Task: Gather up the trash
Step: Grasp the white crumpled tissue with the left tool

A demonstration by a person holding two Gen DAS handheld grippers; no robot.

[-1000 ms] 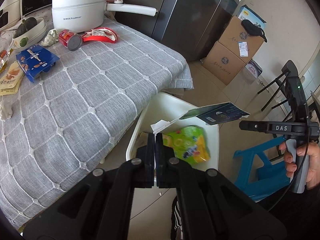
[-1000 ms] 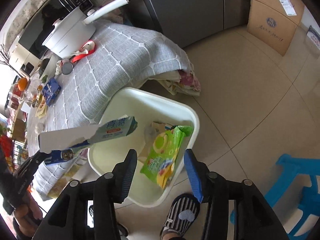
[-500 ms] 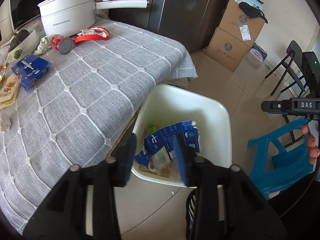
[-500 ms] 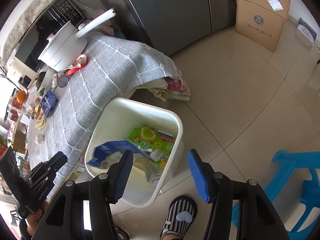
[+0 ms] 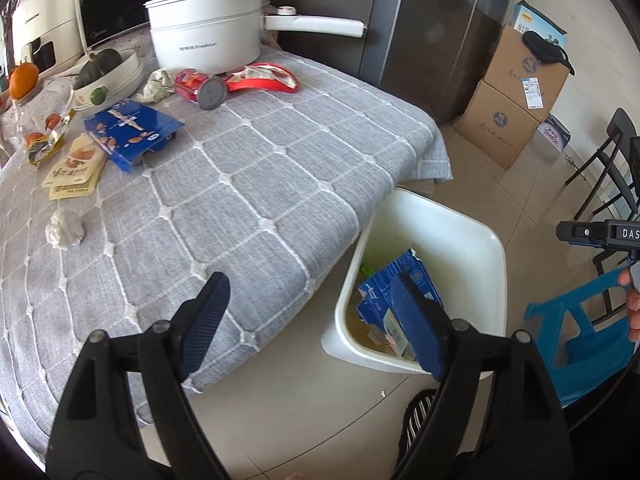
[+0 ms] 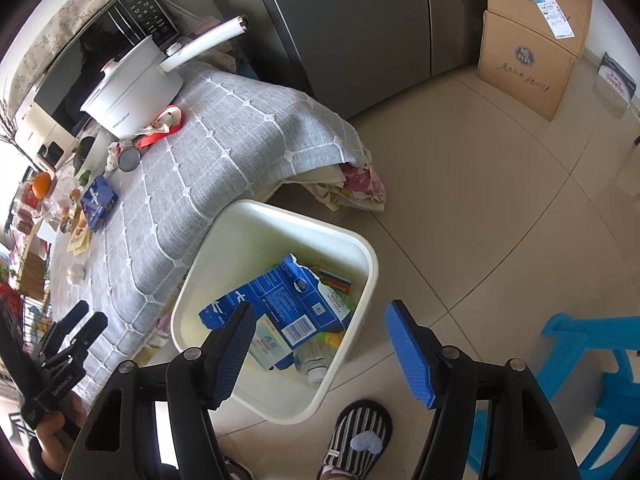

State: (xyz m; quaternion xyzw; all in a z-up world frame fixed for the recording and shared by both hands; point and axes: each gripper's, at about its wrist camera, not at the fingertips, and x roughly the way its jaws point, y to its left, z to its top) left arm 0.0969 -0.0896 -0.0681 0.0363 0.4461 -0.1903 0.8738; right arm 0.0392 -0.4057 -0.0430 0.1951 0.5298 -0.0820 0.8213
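Left tongs: the left tongs (image 5: 308, 324) are seen wide apart with nothing between the pads; the jaws have just been opening. They are held above the near edge of the bench (image 5: 248, 184), beside the bin (image 5: 492, 248).
Right tongs: the right tongs (image 6: 320, 344) are also spread, nothing gripped, and have just been opening further. They are pointed steeply down over the near rim of the bin.
Foot: a striped slipper (image 6: 356, 440) is seen on the floor just beside the bin's near corner.
Bin contents: a torn blue carton (image 6: 280, 300) is lying in the bin, on top of a plastic bottle (image 6: 312, 360) and other wrappers.
Near bench: a crumpled white tissue (image 5: 64, 230) is left near the left edge.
Middle of bench: a flattened blue box (image 5: 132, 130) and yellow snack packets (image 5: 74, 172) are lying toward the far left edge.
Far bench: a red can (image 5: 200, 86) on its side and a red wrapper (image 5: 264, 78) are lying just in front of the white pot (image 5: 204, 36).
Progress: one carton is judged binned; several pieces are still to be collected from the bench.
Risk, reach: the remaining trash lies well away from the bin, so the pot's long handle could be knocked by a far reach.
Risk, can: the can could be rolled off by a glancing pinch, being round and on its side.
Risk, thin pieces: the flat packets could be missed, or the cloth pinched with them.
Risk, bin: the carton stands high, so later drops might slide out over the rim.
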